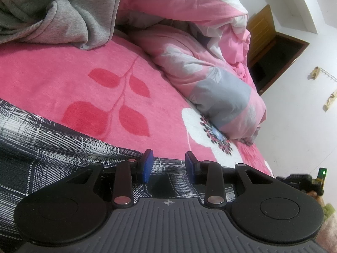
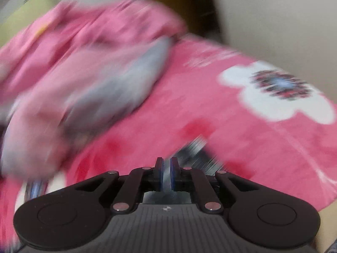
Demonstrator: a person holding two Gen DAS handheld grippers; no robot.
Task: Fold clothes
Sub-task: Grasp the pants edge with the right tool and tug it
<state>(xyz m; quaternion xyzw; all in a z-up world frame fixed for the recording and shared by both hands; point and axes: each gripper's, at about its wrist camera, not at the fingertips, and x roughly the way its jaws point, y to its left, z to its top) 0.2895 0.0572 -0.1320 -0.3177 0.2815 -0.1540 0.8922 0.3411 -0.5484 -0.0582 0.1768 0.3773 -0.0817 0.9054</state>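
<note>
plaid garment (image 1: 52,139) lies flat on the pink bed (image 1: 69,67) — soft, light, limp; best pinched at a hem. left gripper (image 1: 168,166) jaws part-open over it, empty. right gripper (image 2: 166,174) nearly closed on a plaid edge — blurred.

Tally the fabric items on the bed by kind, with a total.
Plaid garment: 1
Grey sweatshirt: 1
Pink floral quilt, bunched up: 1
Pink fleece blanket covering the bed: 1
Total: 4
</note>
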